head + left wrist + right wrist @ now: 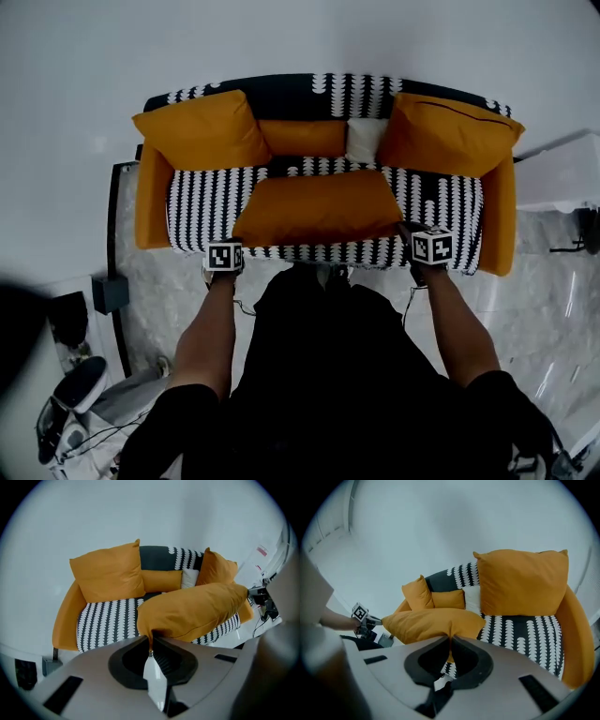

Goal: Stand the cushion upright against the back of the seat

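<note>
Forearms (211, 328), two, bare, enter the head view from the bottom edge, each ending at a gripper.

Left gripper (228, 249): at the front edge of the sofa (152, 202), on the near left corner of the cushion (319, 206).

Right gripper (422, 239): on the near right corner of the same cushion.

Cushion: orange, oblong, lengthwise across the black-and-white seat (202, 202). Its long side runs parallel to the backrest (291, 94) and stands apart from it.

Against the backrest:
- one large orange pillow (202, 129) at the left end
- a second large pillow (448, 134) at the right end
- an orange bolster (302, 137) and a small white pillow (364, 140) between them

Left gripper view. Jaws pressed together on one corner of the cushion, the fabric pinched into a narrow fold between them. The cushion's body runs up and to the right from the pinch, over the front part of the seat. Whether its underside touches the seat cannot be told. The upright pillows and bolster stand behind it, well clear.

Right gripper view. Jaws closed on the opposite corner, a tip of orange fabric showing below the pinch. The cushion extends leftward from the jaws. At its far end a marker cube (360, 613) of the left gripper shows, with part of an arm. The right-end pillow stands upright behind, apart from the held cushion.
</note>
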`<state>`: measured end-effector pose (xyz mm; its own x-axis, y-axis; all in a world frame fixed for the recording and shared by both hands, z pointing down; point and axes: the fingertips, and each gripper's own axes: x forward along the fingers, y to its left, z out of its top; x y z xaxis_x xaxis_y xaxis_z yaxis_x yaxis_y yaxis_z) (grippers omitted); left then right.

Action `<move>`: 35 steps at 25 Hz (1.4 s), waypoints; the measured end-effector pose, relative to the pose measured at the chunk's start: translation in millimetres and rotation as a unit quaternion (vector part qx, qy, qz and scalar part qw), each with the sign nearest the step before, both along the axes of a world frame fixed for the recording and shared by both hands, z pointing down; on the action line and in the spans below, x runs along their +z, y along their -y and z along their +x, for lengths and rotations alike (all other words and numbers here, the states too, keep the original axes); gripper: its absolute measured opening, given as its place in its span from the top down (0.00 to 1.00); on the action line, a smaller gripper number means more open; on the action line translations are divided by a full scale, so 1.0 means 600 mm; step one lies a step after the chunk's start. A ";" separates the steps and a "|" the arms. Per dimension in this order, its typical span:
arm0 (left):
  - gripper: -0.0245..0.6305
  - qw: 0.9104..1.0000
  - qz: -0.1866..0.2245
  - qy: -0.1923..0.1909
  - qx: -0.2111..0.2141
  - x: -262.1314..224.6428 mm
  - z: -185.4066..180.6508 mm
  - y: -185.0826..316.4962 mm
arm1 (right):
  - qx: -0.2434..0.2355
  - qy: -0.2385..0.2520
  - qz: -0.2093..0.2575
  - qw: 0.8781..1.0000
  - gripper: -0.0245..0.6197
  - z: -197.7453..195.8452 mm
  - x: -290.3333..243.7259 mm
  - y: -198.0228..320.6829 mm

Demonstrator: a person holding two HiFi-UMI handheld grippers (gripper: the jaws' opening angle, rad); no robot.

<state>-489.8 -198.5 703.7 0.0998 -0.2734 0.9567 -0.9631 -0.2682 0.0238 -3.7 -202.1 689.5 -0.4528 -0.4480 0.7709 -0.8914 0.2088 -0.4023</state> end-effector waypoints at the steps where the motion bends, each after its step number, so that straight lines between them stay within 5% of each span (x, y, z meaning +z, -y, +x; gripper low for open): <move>1: 0.91 1.000 0.008 -0.006 -0.005 -0.010 0.002 0.013 | 0.007 0.005 0.005 1.000 0.89 0.001 -0.010 0.006; 14: 0.91 0.993 0.087 -0.080 0.023 -0.095 0.039 0.204 | 0.095 0.019 0.057 0.994 0.89 0.045 -0.090 0.128; 35: 0.91 0.979 0.112 -0.170 0.020 -0.141 0.083 0.501 | 0.227 0.001 0.098 0.969 0.90 0.094 -0.155 0.380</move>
<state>-440.0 -498.9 618.9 0.4172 -0.4628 0.7821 -0.8984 -0.3402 0.2779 52.7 -429.8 596.2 -0.1757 -0.7390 0.6503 -0.9089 -0.1319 -0.3955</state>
